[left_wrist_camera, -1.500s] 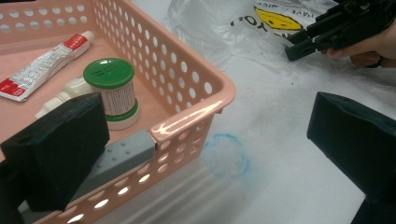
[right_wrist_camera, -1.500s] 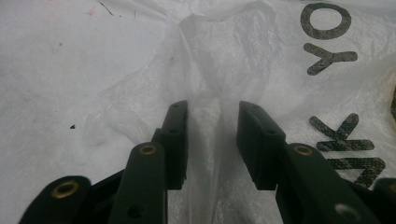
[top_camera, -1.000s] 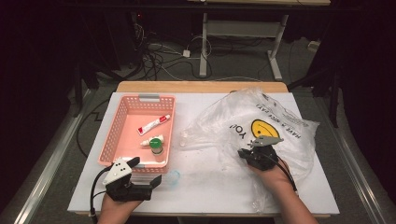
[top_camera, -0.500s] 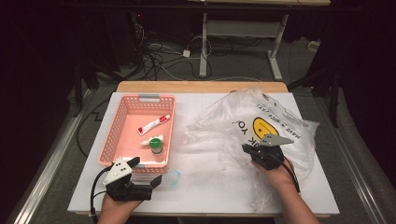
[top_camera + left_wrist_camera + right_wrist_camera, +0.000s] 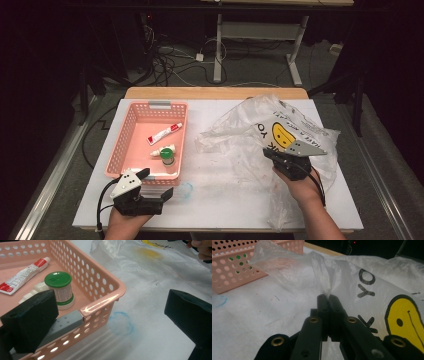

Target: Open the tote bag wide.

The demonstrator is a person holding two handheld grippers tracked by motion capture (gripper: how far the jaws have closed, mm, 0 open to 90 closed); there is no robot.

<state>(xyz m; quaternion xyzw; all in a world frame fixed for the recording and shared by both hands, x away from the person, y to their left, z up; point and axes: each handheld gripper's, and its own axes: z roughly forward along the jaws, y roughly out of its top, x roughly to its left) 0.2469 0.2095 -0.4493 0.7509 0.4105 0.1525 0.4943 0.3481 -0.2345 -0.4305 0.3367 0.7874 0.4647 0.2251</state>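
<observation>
A clear plastic bag (image 5: 280, 132) with a yellow smiley face and black lettering lies crumpled on the right half of the white table. My right gripper (image 5: 270, 153) is shut on a fold of the plastic bag (image 5: 322, 277), whose film rises out of the pinched jaws in the right gripper view. The left gripper (image 5: 157, 186) rests near the table's front left edge, open with nothing between its pads, beside the front corner of the pink basket (image 5: 105, 298).
The pink basket (image 5: 120, 150) holds a red-and-white tube (image 5: 164, 133), a green-capped bottle (image 5: 168, 156) and a small white bottle (image 5: 161, 150). A faint blue ring (image 5: 121, 323) is marked on the table (image 5: 220, 195) by the basket's corner.
My right hand has lifted a little with the bag's film pinched in its jaws, pulling the plastic up. The left gripper has stayed where it was.
</observation>
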